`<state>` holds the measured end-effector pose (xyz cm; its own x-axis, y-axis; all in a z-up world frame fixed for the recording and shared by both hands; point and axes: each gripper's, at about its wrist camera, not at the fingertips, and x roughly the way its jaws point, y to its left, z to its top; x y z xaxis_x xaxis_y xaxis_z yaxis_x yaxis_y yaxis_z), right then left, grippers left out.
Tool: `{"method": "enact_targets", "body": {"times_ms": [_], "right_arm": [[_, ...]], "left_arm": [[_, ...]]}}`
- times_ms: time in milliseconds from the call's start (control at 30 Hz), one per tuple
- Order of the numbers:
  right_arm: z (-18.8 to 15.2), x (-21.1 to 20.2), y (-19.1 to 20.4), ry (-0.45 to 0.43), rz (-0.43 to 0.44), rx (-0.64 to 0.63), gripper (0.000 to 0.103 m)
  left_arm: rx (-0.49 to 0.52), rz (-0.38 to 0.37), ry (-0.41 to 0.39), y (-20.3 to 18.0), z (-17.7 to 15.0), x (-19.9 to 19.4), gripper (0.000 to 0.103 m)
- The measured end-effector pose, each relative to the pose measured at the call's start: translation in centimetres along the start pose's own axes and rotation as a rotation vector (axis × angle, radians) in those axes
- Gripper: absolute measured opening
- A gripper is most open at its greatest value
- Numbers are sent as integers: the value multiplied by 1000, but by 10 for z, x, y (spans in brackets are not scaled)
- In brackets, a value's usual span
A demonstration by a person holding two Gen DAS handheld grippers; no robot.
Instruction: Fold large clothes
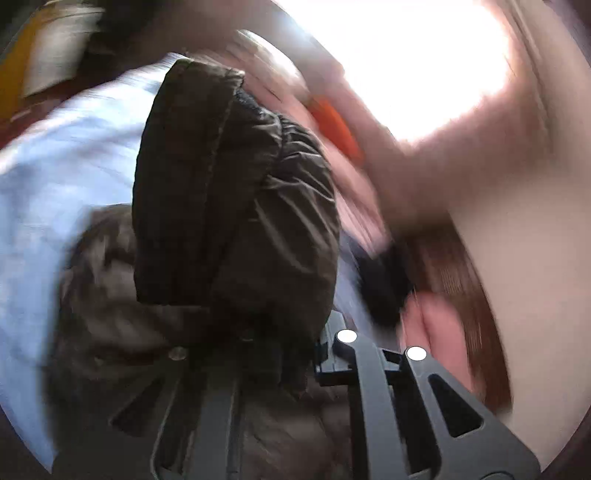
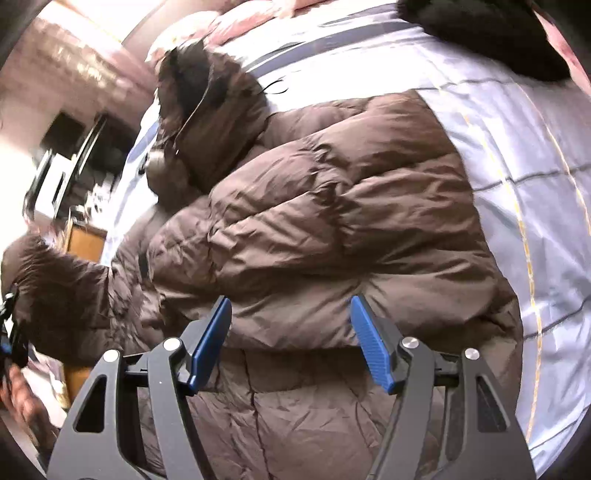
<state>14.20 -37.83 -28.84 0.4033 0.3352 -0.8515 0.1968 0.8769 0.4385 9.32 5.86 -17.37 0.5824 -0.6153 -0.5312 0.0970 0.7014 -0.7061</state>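
Observation:
A brown puffer jacket (image 2: pixel 325 206) with a fur-trimmed hood (image 2: pixel 192 81) lies on a pale blue bed sheet (image 2: pixel 517 147). One sleeve is folded across its body. My right gripper (image 2: pixel 290 339) is open just above the jacket's lower body, with blue pads (image 2: pixel 369 343) apart and nothing between them. In the left wrist view my left gripper (image 1: pixel 258 354) is shut on the jacket's other sleeve (image 1: pixel 236 199) and holds its elastic cuff up in front of the camera. That lifted sleeve also shows at the left edge of the right wrist view (image 2: pixel 55 291). The left view is blurred.
A black fluffy item (image 2: pixel 491 33) lies at the far end of the bed. Pink bedding (image 2: pixel 258 18) lies beyond the hood. Dark furniture (image 2: pixel 74 158) and a wooden cabinet (image 2: pixel 85 243) stand beside the bed. An orange object (image 1: pixel 332 125) and bright window light show in the left view.

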Motion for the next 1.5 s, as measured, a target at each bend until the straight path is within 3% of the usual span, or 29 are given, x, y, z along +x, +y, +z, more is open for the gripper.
{"method": "enact_targets", "body": {"times_ms": [100,167,200,267,333,367,433,500,567,600,667,767,867,1000,1200,1333,1400,1500], "right_arm": [[5,-3,-8,-6,-7,15,68],[10,-5,-14,-18,-32,15,71],[11,-6,-18,-28,-45,22,77],[14,-10,-26,-46,-69,45,77],[17,-19,-34,-82,-74,81,77],[17,-28,-38,-129,-73,117,77],[16,-38,-38,-169,-45,132,77],[14,-36,-26,-121,20,90,77],[4,-27,-3,-46,109,9,74],[-6,-17,16,8,137,-70,70],[-26,2,48,88,124,-205,64],[-44,32,69,148,47,-298,59],[-39,68,70,158,-36,-298,57],[-19,97,77,114,-57,-287,54],[-7,114,101,8,-100,-365,55],[-3,117,100,-4,-111,-365,55],[-4,104,103,5,-109,-363,56],[-8,71,112,-30,-86,-398,57]], "left_arm": [[130,-39,251,-56,-46,87,30],[150,-22,364,-73,-72,130,55],[159,-17,392,-79,-84,139,58],[198,-9,401,-89,-95,143,71],[225,25,328,-77,-76,131,88],[222,51,270,-64,-59,127,90],[192,122,205,-45,-37,116,90],[143,224,197,-20,-11,125,87],[114,332,235,6,0,139,67],[107,384,267,20,-1,143,64],[104,477,334,46,-1,160,54],[129,587,397,79,6,172,52],[70,617,428,106,11,192,54],[54,655,418,121,26,214,54],[59,721,340,138,55,237,54],[37,730,330,143,66,245,54],[74,741,313,131,71,236,56],[243,788,236,107,69,215,70]]}}
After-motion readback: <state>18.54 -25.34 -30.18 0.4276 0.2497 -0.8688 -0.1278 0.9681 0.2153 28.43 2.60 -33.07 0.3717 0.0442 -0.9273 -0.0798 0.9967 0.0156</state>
